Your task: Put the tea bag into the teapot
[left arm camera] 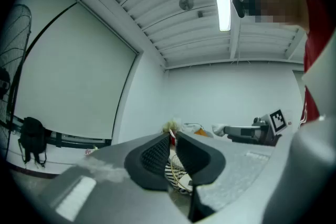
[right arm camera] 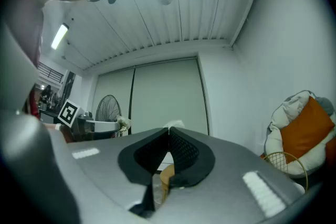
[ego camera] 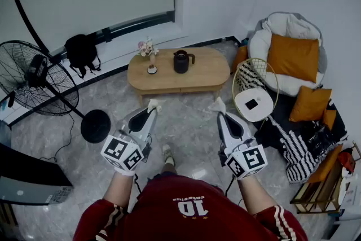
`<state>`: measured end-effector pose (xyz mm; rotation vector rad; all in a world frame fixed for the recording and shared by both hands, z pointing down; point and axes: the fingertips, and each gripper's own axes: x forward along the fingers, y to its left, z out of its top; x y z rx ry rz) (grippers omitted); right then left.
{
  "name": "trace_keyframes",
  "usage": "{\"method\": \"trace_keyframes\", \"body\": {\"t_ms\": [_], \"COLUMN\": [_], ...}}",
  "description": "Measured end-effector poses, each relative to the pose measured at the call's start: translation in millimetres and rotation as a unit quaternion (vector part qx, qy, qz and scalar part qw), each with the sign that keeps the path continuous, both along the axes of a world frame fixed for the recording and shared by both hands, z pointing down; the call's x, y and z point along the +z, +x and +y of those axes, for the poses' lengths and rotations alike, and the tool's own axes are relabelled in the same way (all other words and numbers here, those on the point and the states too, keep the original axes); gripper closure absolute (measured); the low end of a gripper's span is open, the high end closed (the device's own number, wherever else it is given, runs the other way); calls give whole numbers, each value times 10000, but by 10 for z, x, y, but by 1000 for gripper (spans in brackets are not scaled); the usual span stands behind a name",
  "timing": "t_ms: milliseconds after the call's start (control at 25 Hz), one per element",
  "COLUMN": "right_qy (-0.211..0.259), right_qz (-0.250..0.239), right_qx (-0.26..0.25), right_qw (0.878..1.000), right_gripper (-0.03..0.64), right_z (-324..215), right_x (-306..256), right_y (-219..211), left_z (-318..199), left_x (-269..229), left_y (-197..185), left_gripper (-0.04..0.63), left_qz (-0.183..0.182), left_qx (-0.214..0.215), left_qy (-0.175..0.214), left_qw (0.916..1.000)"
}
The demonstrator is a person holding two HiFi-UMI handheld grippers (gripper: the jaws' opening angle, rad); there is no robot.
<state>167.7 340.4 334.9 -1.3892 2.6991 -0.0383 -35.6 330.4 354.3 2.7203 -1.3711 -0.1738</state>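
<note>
A black teapot [ego camera: 181, 61] stands on the low oval wooden table [ego camera: 208, 73], far ahead of me. Left of it is a small white dish [ego camera: 152, 69] with something dark in it; I cannot pick out a tea bag. My left gripper [ego camera: 153, 104] hangs over the floor, well short of the table. Its jaws [left arm camera: 171, 134] stand a narrow gap apart, with a small red sliver at the tips that I cannot identify. My right gripper [ego camera: 218, 103] is level with it, and its pads [right arm camera: 169, 128] meet with nothing between them.
A vase of flowers [ego camera: 148, 48] stands at the table's left end. A floor fan [ego camera: 34, 79] with a round base [ego camera: 95, 126] is on the left. A wire side table [ego camera: 255, 93], a cushioned chair [ego camera: 290, 53] and a striped rug [ego camera: 299, 144] are on the right.
</note>
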Motion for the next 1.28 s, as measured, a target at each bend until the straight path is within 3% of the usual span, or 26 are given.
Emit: {"method": "trace_keyframes", "body": {"t_ms": [480,720,1280], "right_qy": [14,133,-156], "right_qz": [49,-150,-84], "right_qx": [-6,-207,-76], "right_qw": [10000,9996,9998], "right_gripper": [618,618,617], "right_z": [86,156,209], "right_x": [-27,-84,100], "right_y": [8,-14,208], "left_z": [53,33,-4], "left_x": [-51,-43,56], "left_y": [99,151,282], "left_gripper": [552,552,552], "left_qz": [16,21,-61], "left_qx": [105,185,268], "left_qy": [-15,-52,-152], "left_qw": [9999,9998,9995]}}
